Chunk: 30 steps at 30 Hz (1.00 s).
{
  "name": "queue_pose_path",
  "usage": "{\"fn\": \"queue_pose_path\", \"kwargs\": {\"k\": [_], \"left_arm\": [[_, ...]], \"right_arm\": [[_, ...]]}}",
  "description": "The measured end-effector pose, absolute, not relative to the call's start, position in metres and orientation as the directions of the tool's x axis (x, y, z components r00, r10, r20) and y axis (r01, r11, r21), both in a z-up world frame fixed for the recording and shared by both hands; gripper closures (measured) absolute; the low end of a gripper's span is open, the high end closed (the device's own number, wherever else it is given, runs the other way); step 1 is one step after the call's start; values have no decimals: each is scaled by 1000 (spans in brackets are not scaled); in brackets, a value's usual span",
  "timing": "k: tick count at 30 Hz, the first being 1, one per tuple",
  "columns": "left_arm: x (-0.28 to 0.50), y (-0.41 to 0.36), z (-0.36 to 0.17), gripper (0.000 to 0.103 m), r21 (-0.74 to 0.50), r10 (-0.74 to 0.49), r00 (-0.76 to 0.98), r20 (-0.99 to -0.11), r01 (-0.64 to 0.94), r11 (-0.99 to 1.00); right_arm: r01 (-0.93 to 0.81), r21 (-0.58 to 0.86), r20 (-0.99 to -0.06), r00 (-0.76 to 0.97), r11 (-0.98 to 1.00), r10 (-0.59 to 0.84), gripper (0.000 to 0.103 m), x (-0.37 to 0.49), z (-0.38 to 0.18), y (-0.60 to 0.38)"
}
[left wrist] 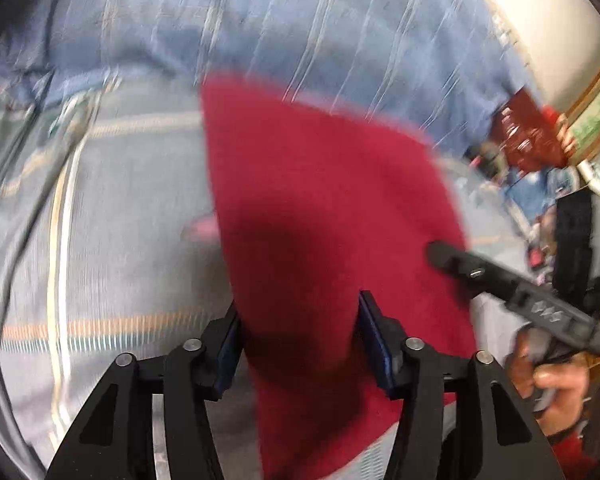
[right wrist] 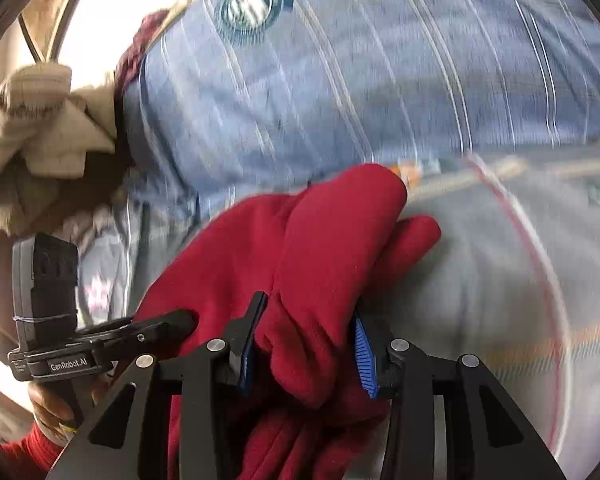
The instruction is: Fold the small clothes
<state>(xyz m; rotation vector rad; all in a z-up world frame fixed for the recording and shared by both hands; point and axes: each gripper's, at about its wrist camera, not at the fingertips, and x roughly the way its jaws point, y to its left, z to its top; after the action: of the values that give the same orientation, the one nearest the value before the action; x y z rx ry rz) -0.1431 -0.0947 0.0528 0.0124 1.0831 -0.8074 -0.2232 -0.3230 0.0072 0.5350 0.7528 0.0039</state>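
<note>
A small red fleece garment (left wrist: 320,200) lies on a blue-grey striped bed cover (left wrist: 120,220). In the left wrist view my left gripper (left wrist: 298,332) is open, its blue pads either side of the cloth's near part. The right gripper's tip (left wrist: 444,254) touches the cloth's right edge there. In the right wrist view the red garment (right wrist: 300,248) is bunched in folds between the open blue pads of my right gripper (right wrist: 306,340). The left gripper (right wrist: 168,326) presses its tip against the cloth at the left. Both views are motion-blurred.
A blue striped pillow or quilt (right wrist: 340,80) rises behind the garment. A beige quilted cloth (right wrist: 40,132) lies at the far left. A dark red patterned item (left wrist: 528,136) and clutter sit at the right, beside a wooden frame (left wrist: 596,96).
</note>
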Motion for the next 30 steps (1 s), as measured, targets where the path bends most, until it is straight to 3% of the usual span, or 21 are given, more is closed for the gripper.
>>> {"fn": "queue_pose_path", "kwargs": {"k": [2,3,4,8,10,14,17,25,30], "left_arm": [[-148,-89,54,44,-359,-575,244,-781,578,733],[-149,-86,60,44,-343,-568,266,-779,578,740],[-151,-84,66,44,-328,-564,289,-773,579,746],[-163,-87,93,31,-210,-523,438,-732,585,784],[-170,-88,97,31,-174,-507,471,-722,586,792],[-177,-96,92,31,-124,-472,510,-719,574,810],[-182,-99,85,31,-110,-449,520,-726,557,823],[-203,-94,103,31,-54,-421,606,-675,528,847],[-228,-85,115,31,-31,-416,645,-641,520,854]], "right_arm": [[220,432,-686,710,875,160,53,-232,-5,-316],[233,429,-692,706,872,151,45,-235,-5,-316],[256,431,-694,707,865,136,44,-242,1,-318],[235,370,-645,762,899,66,44,-255,40,-312],[173,298,-627,777,939,56,44,-253,57,-296],[113,233,-657,750,966,71,47,-235,47,-270],[164,153,-742,671,975,3,50,-219,7,-264],[203,172,-712,702,964,-20,46,-238,15,-268],[245,177,-659,749,953,-69,33,-263,34,-267]]}}
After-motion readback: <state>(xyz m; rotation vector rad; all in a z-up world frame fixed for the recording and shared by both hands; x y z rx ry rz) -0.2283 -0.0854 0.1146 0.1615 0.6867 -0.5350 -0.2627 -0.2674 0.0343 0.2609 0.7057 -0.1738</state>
